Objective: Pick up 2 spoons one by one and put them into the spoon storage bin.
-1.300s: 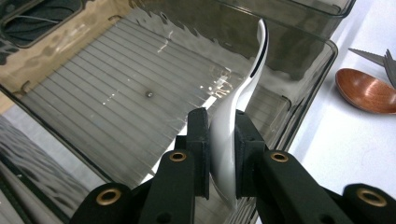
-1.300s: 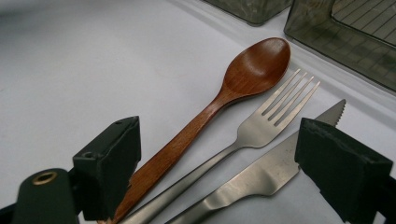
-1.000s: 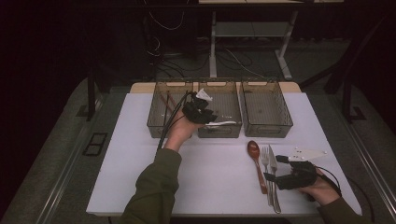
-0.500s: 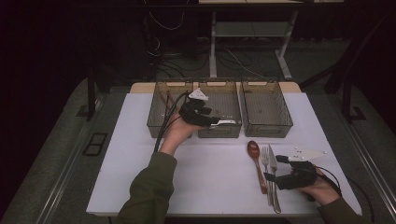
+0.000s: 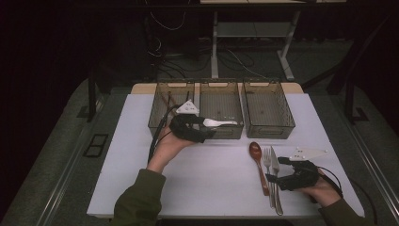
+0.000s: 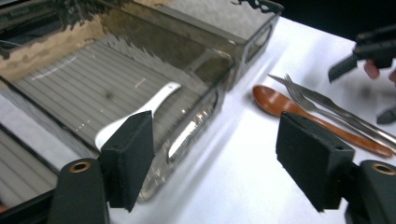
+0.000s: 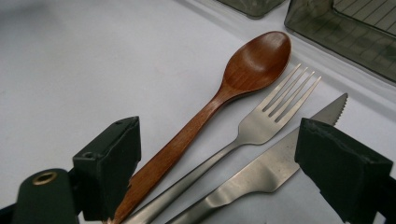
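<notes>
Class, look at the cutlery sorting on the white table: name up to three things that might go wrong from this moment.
1. The left gripper, whose jaws have just been opening with nothing between them, sits close by the middle bin; it might bump the wall.
2. The wooden spoon, fork and knife lie tightly side by side, so the open right gripper may catch two at once.
3. The white spoon lies near the bin's front wall; a knock might shift it.

White table (image 5: 141, 155), 3 bins (image 5: 268, 110), wood spoon (image 5: 258, 165), fork (image 5: 268, 174), knife (image 5: 276, 188)

white spoon (image 6: 140, 109), brown wooden spoon (image 7: 219, 100), silver fork (image 7: 261, 123), smoky grey bins (image 5: 268, 110)
</notes>
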Action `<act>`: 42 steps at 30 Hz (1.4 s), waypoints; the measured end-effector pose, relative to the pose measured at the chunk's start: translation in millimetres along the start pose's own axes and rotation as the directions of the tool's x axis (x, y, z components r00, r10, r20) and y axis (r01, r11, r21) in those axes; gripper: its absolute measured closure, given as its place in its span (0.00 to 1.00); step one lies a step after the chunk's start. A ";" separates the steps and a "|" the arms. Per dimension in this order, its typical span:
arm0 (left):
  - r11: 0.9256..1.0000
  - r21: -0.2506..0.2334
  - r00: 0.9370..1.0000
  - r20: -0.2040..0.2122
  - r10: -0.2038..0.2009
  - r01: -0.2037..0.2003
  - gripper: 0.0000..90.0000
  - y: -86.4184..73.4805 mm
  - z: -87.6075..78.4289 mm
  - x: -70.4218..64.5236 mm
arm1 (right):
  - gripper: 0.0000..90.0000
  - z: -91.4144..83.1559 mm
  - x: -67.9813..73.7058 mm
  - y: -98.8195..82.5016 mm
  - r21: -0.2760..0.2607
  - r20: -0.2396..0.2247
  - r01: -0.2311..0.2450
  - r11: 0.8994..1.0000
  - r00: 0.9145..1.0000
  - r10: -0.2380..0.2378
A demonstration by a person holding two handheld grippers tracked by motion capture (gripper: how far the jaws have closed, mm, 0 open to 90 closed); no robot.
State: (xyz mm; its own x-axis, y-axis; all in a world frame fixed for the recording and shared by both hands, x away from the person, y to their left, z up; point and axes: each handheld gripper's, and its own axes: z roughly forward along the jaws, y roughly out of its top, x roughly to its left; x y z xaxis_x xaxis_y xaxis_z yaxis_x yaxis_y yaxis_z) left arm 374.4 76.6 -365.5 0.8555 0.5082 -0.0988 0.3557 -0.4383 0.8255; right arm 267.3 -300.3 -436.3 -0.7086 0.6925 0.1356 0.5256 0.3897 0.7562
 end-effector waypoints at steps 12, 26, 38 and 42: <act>1.000 -0.014 1.000 -0.016 -0.027 0.027 0.20 -49.2 -21.2 -15.1 | 0.17 0.6 2.2 4.4 0.024 -0.028 -0.020 1.000 0.999 0.021; 0.998 -0.027 0.997 -0.053 -0.051 0.049 0.10 -106.6 -47.4 -33.1 | 0.51 6.5 -3.4 23.1 0.039 0.003 -0.058 0.998 0.998 0.058; 0.997 -0.021 0.994 -0.075 -0.077 0.076 0.00 -128.0 -58.2 -41.4 | 0.85 25.0 -23.0 62.3 0.037 0.066 -0.060 0.998 0.996 0.057; 0.998 -0.010 0.994 -0.082 -0.066 0.065 0.00 -128.6 -55.5 -43.2 | 0.98 37.6 -34.1 72.2 0.065 0.094 -0.054 0.996 0.994 0.048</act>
State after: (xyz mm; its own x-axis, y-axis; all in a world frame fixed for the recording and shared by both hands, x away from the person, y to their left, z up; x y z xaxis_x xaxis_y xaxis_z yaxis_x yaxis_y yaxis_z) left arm 270.9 152.1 -436.6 0.7964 0.5952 -0.1068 0.4070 -0.3970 0.8226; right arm 347.1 -273.0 -410.4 -0.6355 0.7641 0.1108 0.5926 0.3907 0.7044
